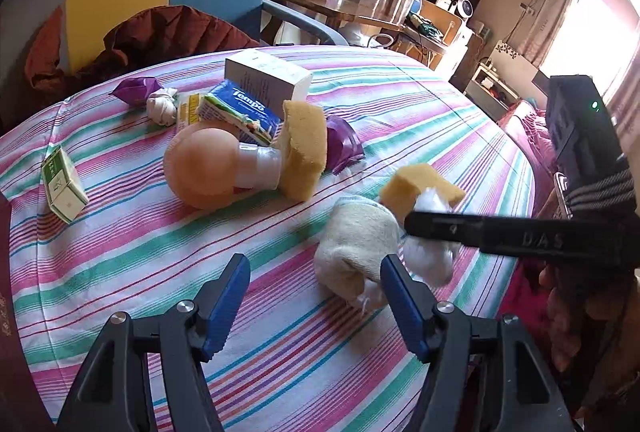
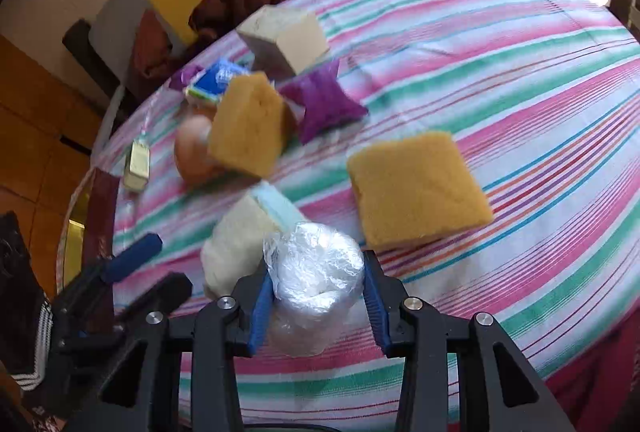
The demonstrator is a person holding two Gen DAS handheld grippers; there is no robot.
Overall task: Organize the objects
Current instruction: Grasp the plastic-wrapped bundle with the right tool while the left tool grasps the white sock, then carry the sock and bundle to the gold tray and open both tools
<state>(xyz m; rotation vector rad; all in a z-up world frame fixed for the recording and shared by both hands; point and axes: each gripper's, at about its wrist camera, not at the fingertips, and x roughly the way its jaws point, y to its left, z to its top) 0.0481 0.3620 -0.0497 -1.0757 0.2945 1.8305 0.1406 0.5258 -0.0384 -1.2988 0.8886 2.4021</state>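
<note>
The right gripper [image 2: 318, 306] is closed on a plastic-wrapped white roll [image 2: 316, 272], held between its blue pads just ahead of the cream sock bundle [image 2: 236, 240]. The roll is judged light, soft and slippery in its film, so a mid-body grip is advised. The left gripper [image 1: 314, 308] stands wide and empty, the sock bundle just beyond its right finger.

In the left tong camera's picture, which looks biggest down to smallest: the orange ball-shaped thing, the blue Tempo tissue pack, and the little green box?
As they look in that view:
1. Orange ball-shaped thing, clearly largest.
2. Blue Tempo tissue pack.
3. Little green box.
The last two look close in size, and the pack is partly hidden, so their order is unsure.
</note>
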